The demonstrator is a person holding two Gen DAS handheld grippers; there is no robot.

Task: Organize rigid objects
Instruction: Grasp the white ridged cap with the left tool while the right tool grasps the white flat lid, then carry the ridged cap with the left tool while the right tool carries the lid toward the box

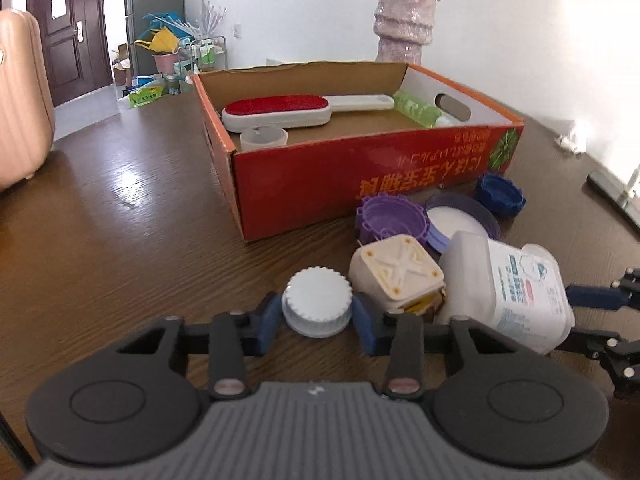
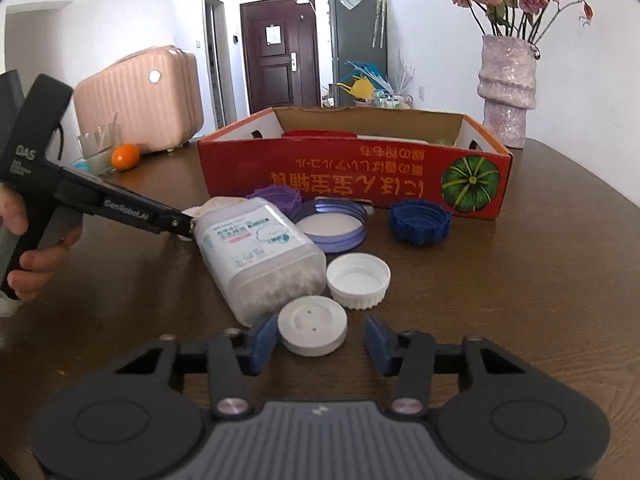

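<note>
1. Our left gripper (image 1: 317,317) has its blue fingers (image 1: 267,322) pressed against both sides of a white ribbed cap (image 1: 316,306), which sits in front of the red cardboard box (image 1: 360,176).
2. Our right gripper (image 2: 320,338) is spread apart, with a flat white disc lid (image 2: 313,330) lying between the fingers and touching the left one.
3. In front of the box lie a clear plastic jar (image 2: 256,256) on its side, an upturned white cap (image 2: 358,275), a blue cap (image 2: 420,221), a purple cap (image 1: 394,220) and a lavender lid (image 2: 330,226).
4. Inside the box we see a red lint brush (image 1: 280,112).
</note>
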